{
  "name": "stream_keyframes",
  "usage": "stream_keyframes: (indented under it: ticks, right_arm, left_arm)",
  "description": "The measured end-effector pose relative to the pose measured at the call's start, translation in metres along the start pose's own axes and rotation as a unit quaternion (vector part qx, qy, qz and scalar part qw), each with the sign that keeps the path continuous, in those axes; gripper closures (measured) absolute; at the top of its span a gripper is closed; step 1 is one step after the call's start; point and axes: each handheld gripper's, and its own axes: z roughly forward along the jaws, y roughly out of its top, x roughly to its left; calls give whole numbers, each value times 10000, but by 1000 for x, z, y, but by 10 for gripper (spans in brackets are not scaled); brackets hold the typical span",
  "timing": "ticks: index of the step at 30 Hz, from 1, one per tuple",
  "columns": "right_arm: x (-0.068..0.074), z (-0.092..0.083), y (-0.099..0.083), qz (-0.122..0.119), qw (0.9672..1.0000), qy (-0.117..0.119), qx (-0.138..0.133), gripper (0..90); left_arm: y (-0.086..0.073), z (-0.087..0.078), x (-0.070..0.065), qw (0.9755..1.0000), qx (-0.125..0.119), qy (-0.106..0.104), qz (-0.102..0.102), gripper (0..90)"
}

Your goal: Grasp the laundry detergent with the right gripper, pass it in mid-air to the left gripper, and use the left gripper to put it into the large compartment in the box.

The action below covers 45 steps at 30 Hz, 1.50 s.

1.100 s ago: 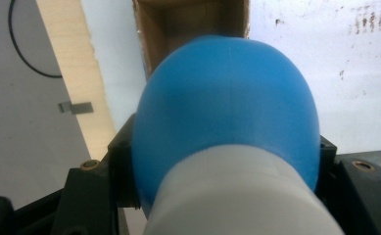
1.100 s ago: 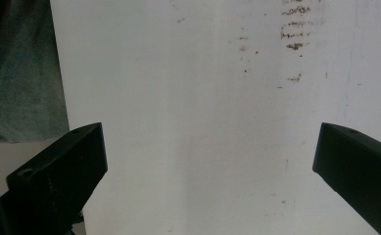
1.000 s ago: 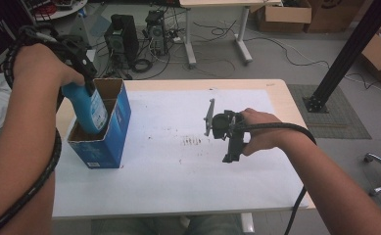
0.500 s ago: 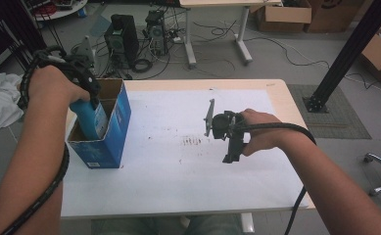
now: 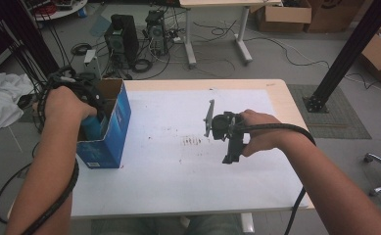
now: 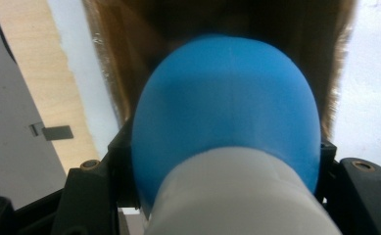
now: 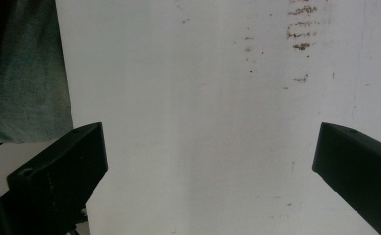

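Observation:
A blue bottle [image 5: 91, 128] with a white neck [image 6: 237, 196] hangs bottom-down inside an open blue cardboard box [image 5: 107, 144] at the table's left edge. My left gripper [image 5: 87, 111] is shut on it, black jaws on either side of the bottle's shoulder. In the left gripper view the bottle's rounded blue body [image 6: 227, 107] points down into the brown inside of the box. My right gripper [image 5: 229, 156] hovers over the middle of the white table top [image 5: 168, 171]. Its jaws stand wide open with nothing between them [image 7: 210, 171].
Brown stains [image 5: 193, 142] mark the table top near the right gripper. Beyond the table stand computer towers [image 5: 124, 36], cables and cardboard boxes [image 5: 281, 17]. A black pole [image 5: 345, 54] rises at the right, a white cloth [image 5: 2, 100] lies at the left.
My left hand has come down, and the blue bottle has sunk from above the box rim deep into the box. The right hand and gripper have not moved.

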Motion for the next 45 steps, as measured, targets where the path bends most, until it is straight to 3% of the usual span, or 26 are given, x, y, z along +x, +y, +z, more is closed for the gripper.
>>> stream_keyframes:
  ticks: [6,16,30,36,40,45]
  right_arm:
    - [-1,2,0,9,10000,10,-15,0]
    - [1,7,3,-13,10000,61,-13,0]
    - [1,5,2,-2,10000,46,-35,0]
    - [2,4,1,8,10000,33,-41,0]
    - [2,3,1,10,10000,19,-57,0]
    - [2,3,2,1,10000,21,-74,0]
  left_arm:
    - [2,16,2,9999,50,-88,4,383]
    - [4,34,2,10000,53,-47,55,384]
    - [5,34,-1,10000,87,-4,24,381]
    - [4,33,0,10000,-5,30,-42,371]
    - [3,29,-1,9999,-92,-84,1,304]
    - [2,27,-1,10000,-66,-74,9,309]
